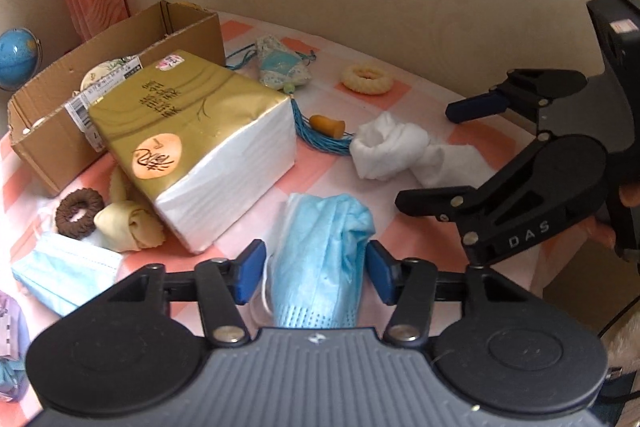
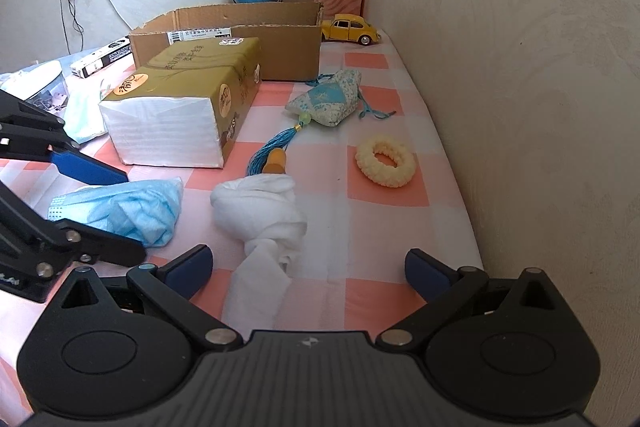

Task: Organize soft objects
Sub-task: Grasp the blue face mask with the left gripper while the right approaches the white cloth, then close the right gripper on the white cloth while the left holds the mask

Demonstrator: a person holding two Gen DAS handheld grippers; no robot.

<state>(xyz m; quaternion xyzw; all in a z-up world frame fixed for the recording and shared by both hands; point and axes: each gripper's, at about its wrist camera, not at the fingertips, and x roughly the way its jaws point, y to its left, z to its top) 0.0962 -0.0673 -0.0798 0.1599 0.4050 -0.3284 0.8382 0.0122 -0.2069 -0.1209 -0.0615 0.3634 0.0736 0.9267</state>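
Mask (image 1: pixel 320 255), crumpled, lies just in front of the tissue pack (image 1: pixel 200 143), between my left gripper (image 1: pixel 316 273)'s parted fingers, apparently untouched. My right gripper (image 2: pixel 308 269) is spread wide over the white cloth (image 2: pixel 264 215) beside the mask.

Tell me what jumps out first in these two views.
The big gold tissue pack dominates mid-table, leaning against the open cardboard box. Nearer, a crumpled blue face mask sits between the open left tongs. A knotted white cloth lies before the wide-open right tongs.
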